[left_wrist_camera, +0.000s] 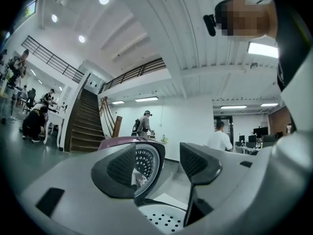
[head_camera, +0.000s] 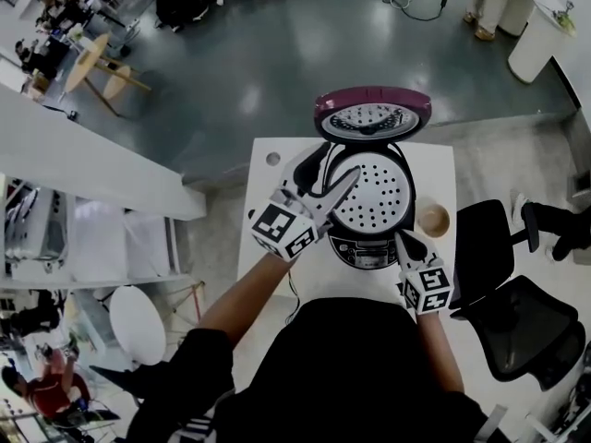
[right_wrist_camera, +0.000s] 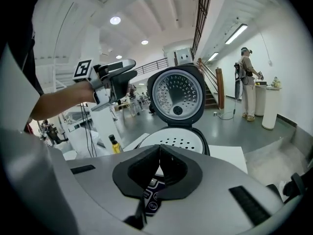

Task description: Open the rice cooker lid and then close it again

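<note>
Left claw: jaws apart, nothing clamped, held level above the pot opening, with the raised lid just beyond its left jaw; contact with the lid cannot be confirmed. Right claw: jaws together, empty, low at the front of the rice cooker, near its control panel. The cooker sits on the white desk, lid upright on its rear hinge, perforated inner tray exposed. Assessment: the opening stage appears complete. The closing stage remains, and the left claw looks the better placed to swing the lid down.
</note>
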The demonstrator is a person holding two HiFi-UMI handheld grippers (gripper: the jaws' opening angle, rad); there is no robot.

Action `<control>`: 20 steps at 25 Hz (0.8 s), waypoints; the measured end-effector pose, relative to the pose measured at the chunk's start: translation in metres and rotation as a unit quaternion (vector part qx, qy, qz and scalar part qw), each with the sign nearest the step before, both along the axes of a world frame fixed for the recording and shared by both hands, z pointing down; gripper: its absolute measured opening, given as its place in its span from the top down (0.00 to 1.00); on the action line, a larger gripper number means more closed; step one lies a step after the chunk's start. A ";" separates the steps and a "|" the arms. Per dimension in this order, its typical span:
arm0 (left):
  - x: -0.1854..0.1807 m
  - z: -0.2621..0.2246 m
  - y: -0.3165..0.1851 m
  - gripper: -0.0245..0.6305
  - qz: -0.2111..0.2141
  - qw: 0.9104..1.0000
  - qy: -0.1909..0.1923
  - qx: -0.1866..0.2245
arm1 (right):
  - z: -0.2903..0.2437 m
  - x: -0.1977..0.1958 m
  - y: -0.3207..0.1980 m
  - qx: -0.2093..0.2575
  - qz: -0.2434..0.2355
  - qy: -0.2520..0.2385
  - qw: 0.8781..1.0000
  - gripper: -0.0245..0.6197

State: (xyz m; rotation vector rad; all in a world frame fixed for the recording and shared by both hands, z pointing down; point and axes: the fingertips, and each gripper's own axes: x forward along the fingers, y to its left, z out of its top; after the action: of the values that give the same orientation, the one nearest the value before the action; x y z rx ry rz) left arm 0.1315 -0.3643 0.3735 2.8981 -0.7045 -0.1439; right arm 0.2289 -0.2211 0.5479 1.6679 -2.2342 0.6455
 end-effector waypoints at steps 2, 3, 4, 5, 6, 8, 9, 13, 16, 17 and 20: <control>0.001 -0.009 -0.011 0.57 -0.006 1.000 0.000 0.014 | 0.000 -0.001 -0.003 0.000 -0.005 -0.002 1.000 0.96; 0.001 -0.013 -0.016 0.57 -0.008 1.000 0.000 0.021 | -0.001 -0.002 -0.004 0.001 -0.006 -0.003 1.000 0.96; 0.002 -0.017 -0.022 0.57 -0.010 1.000 0.000 0.027 | -0.002 -0.002 -0.006 0.001 -0.007 -0.005 1.000 0.96; 0.003 -0.021 -0.028 0.57 -0.012 0.999 0.000 0.033 | -0.002 -0.002 -0.008 0.002 -0.008 -0.007 1.000 0.96; 0.004 -0.024 -0.034 0.57 -0.013 0.999 0.001 0.037 | -0.002 -0.002 -0.009 0.002 -0.009 -0.008 1.000 0.96; 0.006 -0.030 -0.047 0.57 -0.017 0.999 0.000 0.043 | -0.001 -0.002 -0.010 0.000 -0.013 -0.009 1.000 0.96; 0.007 -0.032 -0.054 0.57 -0.019 0.999 -0.003 0.048 | 0.000 -0.001 -0.010 -0.001 -0.015 -0.009 1.000 0.96; 0.015 -0.033 -0.077 0.57 -0.007 0.996 -0.049 0.069 | 0.007 0.002 -0.008 -0.008 -0.017 -0.012 1.000 0.96; 0.022 -0.028 -0.093 0.57 0.006 0.997 -0.060 0.053 | 0.010 0.008 -0.009 -0.011 -0.012 -0.019 1.000 0.96; 0.024 -0.027 -0.099 0.57 0.009 0.997 -0.061 0.048 | 0.011 0.010 -0.009 -0.012 -0.011 -0.019 1.000 0.96; 0.027 -0.026 -0.117 0.57 0.015 0.998 -0.050 0.032 | 0.015 0.012 -0.011 -0.013 -0.013 -0.024 1.000 0.96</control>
State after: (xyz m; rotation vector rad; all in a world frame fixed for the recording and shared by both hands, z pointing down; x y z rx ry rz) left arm 0.1586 -0.4808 0.3480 2.9929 -0.6840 -0.0173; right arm 0.2410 -0.2317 0.5625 1.6238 -2.2666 0.7134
